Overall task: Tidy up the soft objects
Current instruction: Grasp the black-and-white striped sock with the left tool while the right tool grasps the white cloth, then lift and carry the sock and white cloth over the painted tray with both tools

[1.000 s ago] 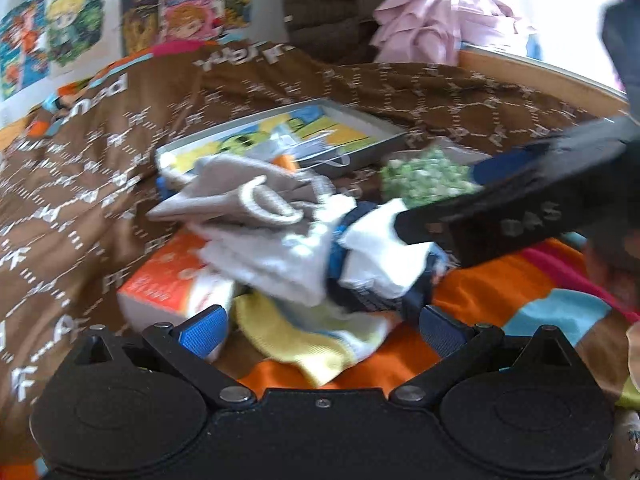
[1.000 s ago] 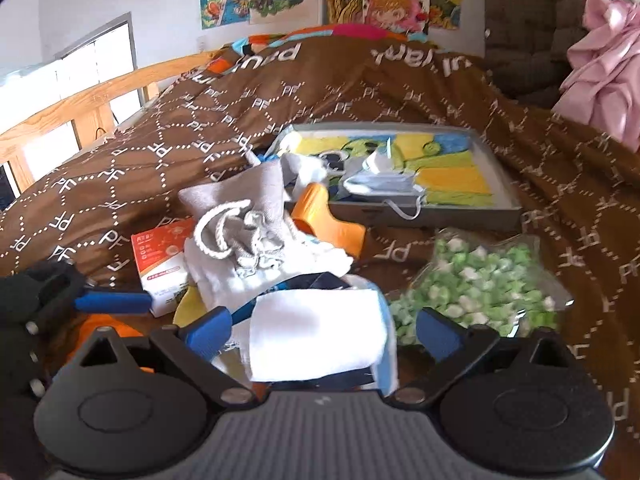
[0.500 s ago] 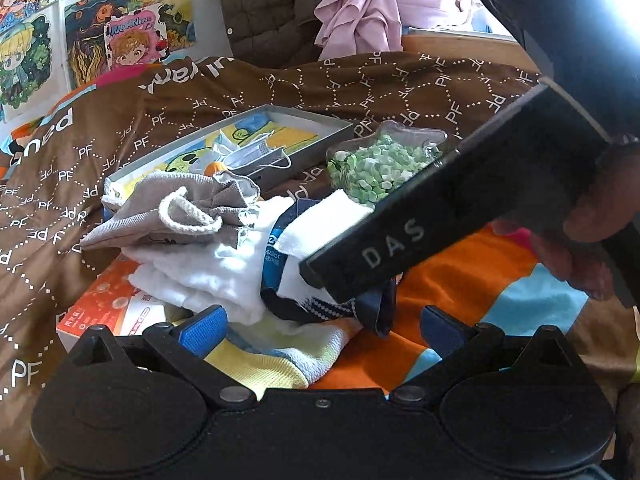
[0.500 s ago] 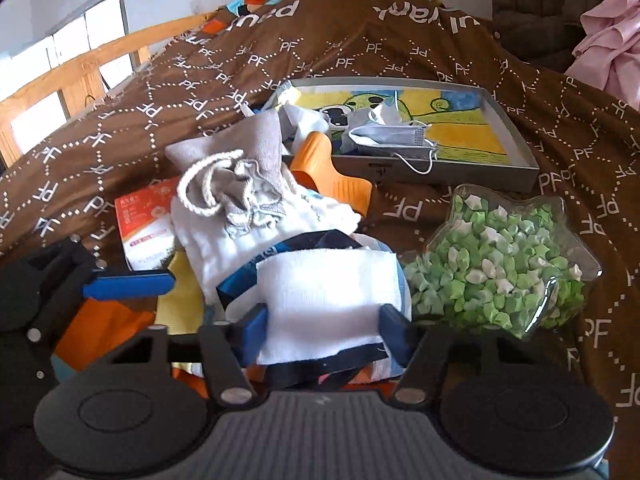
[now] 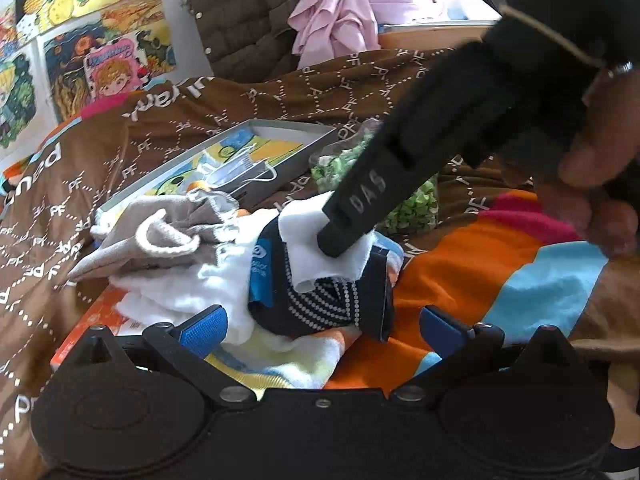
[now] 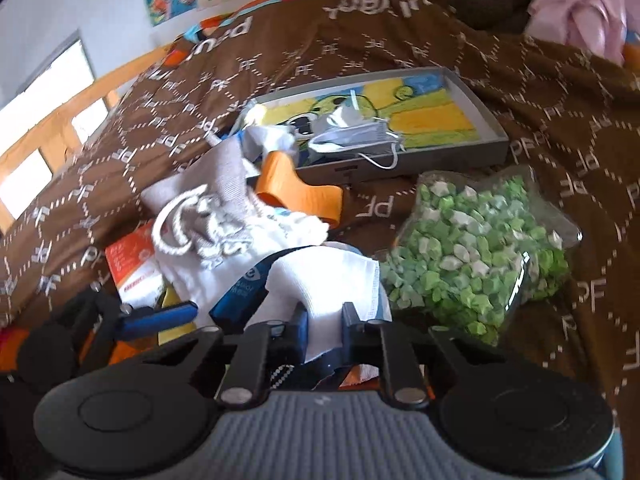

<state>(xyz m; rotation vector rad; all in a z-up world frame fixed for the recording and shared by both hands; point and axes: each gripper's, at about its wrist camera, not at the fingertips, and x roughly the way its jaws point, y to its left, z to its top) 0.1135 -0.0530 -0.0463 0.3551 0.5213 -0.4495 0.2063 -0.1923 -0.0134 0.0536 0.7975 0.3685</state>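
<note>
White folded cloth (image 6: 320, 292), on top of a heap of soft things on the brown patterned bedspread (image 6: 540, 112), is pinched between the closing right tongs (image 6: 322, 326). Left tongs (image 5: 322, 322) hang wide open at the heap's near edge, gripping nothing. Right of the heap lies a clear bag of green paper stars (image 6: 472, 256); beyond it, a grey shallow box (image 6: 420, 160) holding a face mask (image 6: 352, 132).
</note>
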